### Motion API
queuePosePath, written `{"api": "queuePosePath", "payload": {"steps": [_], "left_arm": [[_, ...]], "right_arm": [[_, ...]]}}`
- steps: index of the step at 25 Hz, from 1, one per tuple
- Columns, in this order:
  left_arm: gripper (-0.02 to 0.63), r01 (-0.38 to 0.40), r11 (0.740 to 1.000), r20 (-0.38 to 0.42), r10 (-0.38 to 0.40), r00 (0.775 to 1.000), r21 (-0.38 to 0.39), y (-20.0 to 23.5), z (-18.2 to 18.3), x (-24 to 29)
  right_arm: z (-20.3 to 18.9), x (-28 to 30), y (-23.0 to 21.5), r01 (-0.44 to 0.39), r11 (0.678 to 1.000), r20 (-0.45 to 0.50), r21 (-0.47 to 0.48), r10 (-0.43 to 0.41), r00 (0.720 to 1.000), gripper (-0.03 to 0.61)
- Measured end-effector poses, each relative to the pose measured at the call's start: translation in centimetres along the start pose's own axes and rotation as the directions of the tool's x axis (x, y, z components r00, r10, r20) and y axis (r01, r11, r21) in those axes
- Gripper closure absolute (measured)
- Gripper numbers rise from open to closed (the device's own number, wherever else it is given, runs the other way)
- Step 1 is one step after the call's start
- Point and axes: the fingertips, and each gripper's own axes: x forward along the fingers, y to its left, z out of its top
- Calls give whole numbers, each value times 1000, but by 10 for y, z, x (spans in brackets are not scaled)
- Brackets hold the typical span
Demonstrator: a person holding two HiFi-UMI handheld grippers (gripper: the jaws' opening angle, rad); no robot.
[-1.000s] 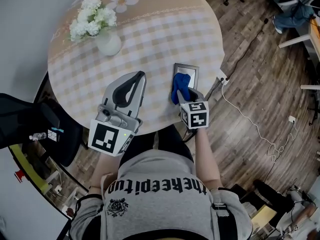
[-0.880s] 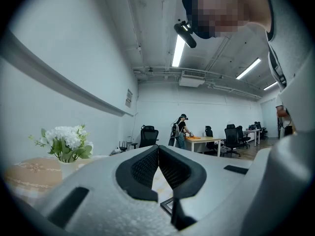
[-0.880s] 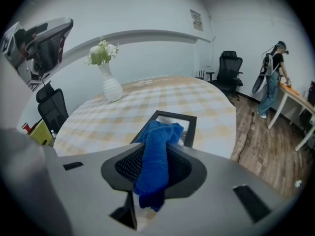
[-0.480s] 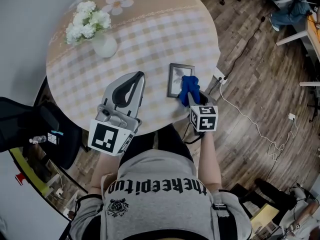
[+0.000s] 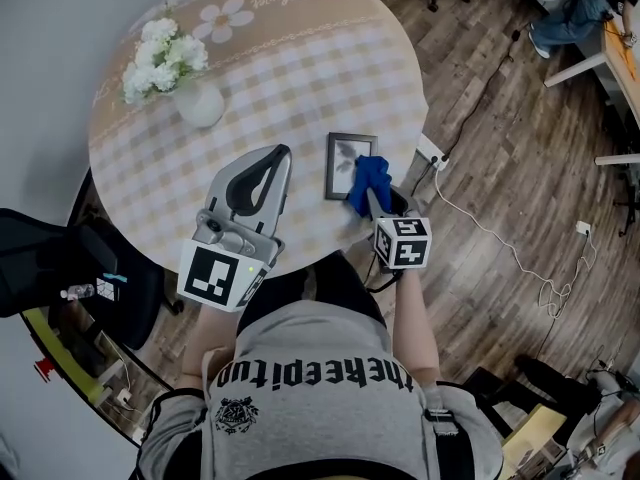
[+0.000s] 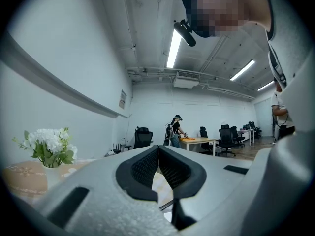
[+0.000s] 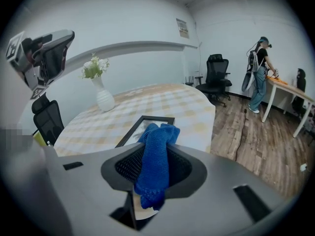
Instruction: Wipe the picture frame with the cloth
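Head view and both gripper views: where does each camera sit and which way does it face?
Head view: on the person's head, looking steeply down at the table; left gripper, right gripper, forearms show.
Left gripper view: on that gripper, facing across the room; shut jaws show.
Right gripper view: on that gripper, facing the picture frame; jaws grip the cloth.
Shared: flowers in all three.

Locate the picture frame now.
In the head view the picture frame lies flat near the table's right edge, with the blue cloth in the right gripper over its right side.
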Motion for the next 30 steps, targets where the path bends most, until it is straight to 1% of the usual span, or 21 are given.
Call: {"api": "queuePosePath", "payload": {"steps": [3,6,12,19,30], "left_arm": [[595,18,1000,0,-18,1000,-5,-5,3,1],[595,43,999,15,-43,999,12,-6,7,-2],[595,115,993,24,-115,993,20,-16,9,-9],[595,196,980,43,-197,979,28,-31,18,-26],[595,271,961,78,-274,959,47,-42,31,-58]], "right_arm": [[11,-10,2,12,1000,59,2,-12,998,463],[22,-22,7,24,1000,112,18,-26,993,463],[49,-56,17,72,997,228,40,-79,970,462],[74,-105,36,127,990,352,60,-140,925,462],[95,-165,71,201,977,488,68,-208,848,460]]}}
